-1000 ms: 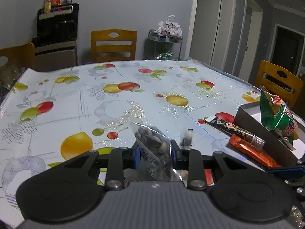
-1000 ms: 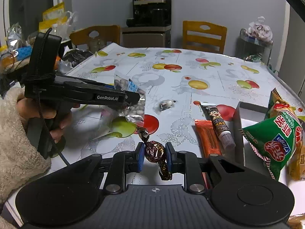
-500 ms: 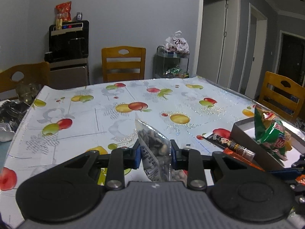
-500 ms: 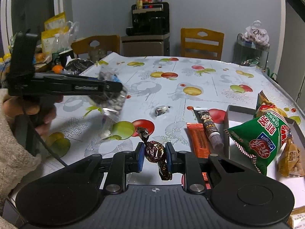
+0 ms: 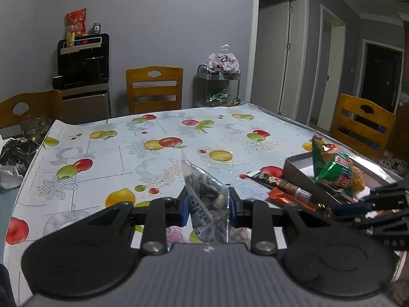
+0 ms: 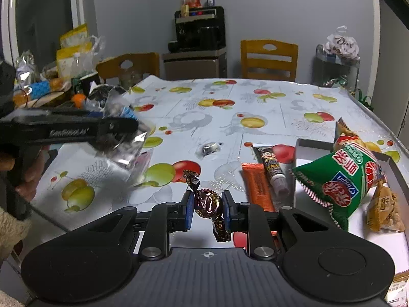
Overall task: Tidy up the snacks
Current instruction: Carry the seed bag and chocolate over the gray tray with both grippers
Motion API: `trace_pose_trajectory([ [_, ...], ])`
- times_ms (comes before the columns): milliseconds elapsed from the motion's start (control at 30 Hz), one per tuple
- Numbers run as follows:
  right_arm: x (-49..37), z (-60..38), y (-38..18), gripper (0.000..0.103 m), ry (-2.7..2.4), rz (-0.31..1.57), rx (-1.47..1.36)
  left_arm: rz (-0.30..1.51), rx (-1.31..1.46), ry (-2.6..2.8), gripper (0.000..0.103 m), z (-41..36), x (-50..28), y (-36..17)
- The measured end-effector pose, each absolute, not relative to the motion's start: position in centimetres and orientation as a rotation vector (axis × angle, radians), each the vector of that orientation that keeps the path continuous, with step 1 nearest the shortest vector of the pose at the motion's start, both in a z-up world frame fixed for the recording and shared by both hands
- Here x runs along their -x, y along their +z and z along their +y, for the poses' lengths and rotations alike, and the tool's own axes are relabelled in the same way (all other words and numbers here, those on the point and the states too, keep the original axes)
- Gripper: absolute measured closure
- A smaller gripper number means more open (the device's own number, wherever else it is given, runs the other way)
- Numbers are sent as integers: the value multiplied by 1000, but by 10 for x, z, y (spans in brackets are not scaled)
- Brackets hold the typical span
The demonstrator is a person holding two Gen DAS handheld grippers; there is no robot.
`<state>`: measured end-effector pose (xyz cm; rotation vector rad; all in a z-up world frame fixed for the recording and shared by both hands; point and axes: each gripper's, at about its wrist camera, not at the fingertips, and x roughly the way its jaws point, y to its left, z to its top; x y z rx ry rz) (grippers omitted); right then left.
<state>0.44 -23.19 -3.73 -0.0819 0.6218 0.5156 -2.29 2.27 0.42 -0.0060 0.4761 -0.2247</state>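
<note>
The table, covered by a fruit-patterned cloth, is seen spread across both views, with wooden chairs at its far side. At its right edge a grey box is set, and in it a green snack bag is propped, with a yellowish packet beside it. Just left of the box wall, on the cloth, an orange bar and a dark tube-shaped snack are laid side by side. Further left a small silver-wrapped sweet is left alone on the cloth.

The clear bag of seeds is held clamped between the pads of the left hand-held gripper, raised off the table; in the right wrist view it is seen hanging, blurred, at the left. The brown foil-wrapped chocolate is pinched by the right hand-held gripper, its twisted ends sticking out above and below the pads.

The step in hand is judged to be the carry: both snacks are lifted but not yet delivered. The next move would call for each item to be brought over the open box and the grip loosened only once it is past the wall; room beside the green bag must be found so that nothing is knocked out.
</note>
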Motion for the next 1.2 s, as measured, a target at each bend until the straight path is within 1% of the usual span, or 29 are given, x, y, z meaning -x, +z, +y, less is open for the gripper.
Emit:
trace_pose_trajectory([
  [433, 3, -256, -33, 78, 530, 591, 67, 487, -32, -266, 77, -14, 21, 12],
  [767, 4, -284, -26, 78, 501, 564, 35, 463, -56, -309, 77, -40, 20, 24],
  [1200, 16, -287, -23, 78, 557, 550, 53, 425, -73, -409, 77, -62, 29, 41],
])
